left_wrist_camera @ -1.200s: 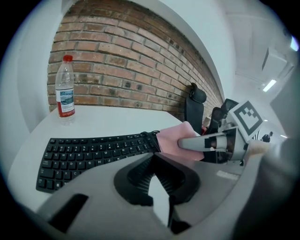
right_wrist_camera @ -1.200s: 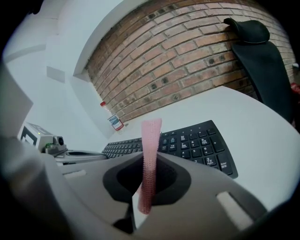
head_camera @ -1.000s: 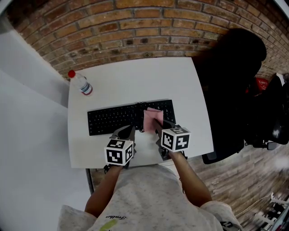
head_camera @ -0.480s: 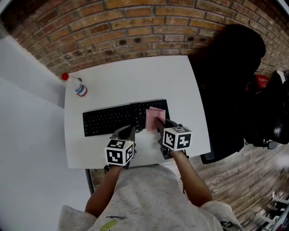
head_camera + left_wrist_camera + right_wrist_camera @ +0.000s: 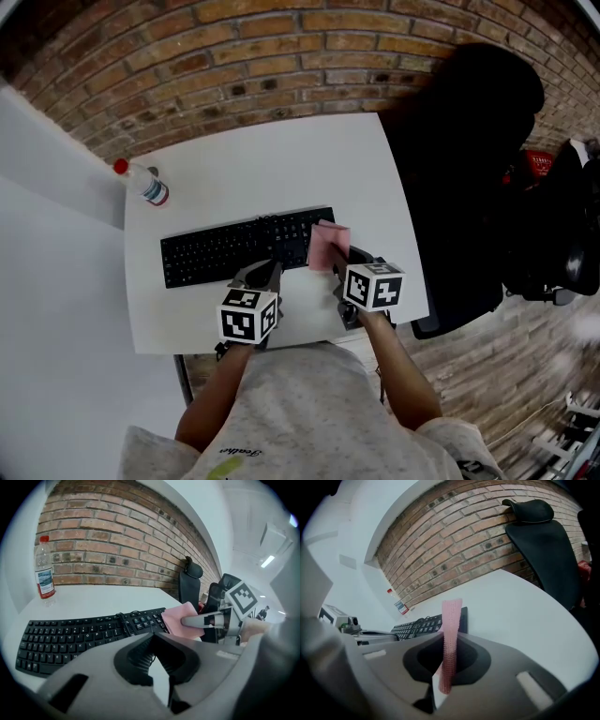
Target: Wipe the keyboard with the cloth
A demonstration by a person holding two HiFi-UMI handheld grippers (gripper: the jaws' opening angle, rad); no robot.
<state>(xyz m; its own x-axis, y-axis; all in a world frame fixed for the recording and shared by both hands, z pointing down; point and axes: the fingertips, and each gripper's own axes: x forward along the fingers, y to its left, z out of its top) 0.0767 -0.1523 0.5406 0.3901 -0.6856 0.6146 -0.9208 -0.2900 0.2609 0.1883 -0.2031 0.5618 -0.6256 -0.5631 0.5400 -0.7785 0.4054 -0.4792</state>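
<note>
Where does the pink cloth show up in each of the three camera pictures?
Head view: the pink woven cloth sits at the black keyboard's right end, centre frame.
Left gripper view: right of centre, over the keyboard's right end.
Right gripper view: an upright strip at centre, clamped in the right gripper.
Shared landmark: the keyboard.

Pink cloth [image 5: 328,246]; black keyboard [image 5: 234,249]; white table [image 5: 272,169]; red-brick wall [image 5: 234,56]
</note>
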